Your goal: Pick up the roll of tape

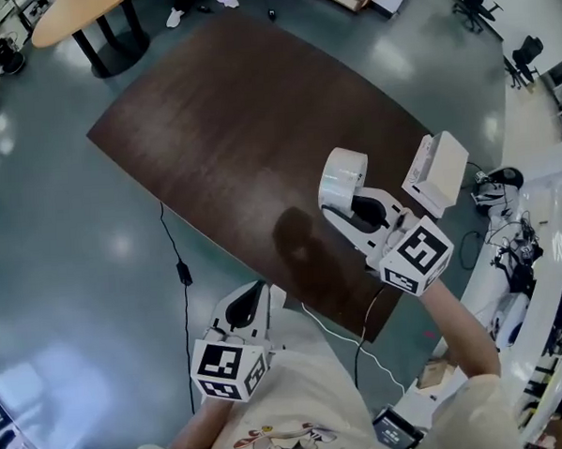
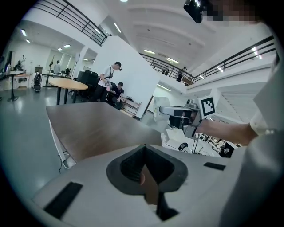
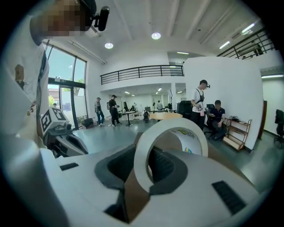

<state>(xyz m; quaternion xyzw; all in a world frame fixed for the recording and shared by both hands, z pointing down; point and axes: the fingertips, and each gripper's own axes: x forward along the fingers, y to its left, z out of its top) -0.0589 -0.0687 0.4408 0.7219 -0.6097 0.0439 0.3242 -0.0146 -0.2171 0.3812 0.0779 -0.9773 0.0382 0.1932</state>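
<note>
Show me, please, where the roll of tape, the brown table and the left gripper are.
roll of tape [image 1: 341, 182], head view, its white outer side.
brown table [image 1: 229, 128], head view, bare top.
left gripper [image 1: 259, 291], head view, between its fingertips.

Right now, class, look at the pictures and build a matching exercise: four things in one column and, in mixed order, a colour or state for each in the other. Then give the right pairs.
Things
1. roll of tape
2. right tool
3. left tool
4. table

Colour or state
A. closed on a thing, gripping it
B. dark brown
C. a white ring
D. jaws together, nothing between them

Pairs: 1-C, 2-A, 3-D, 4-B. The right tool grips the roll of tape. The left tool is shut and empty near the table's near edge.
</note>
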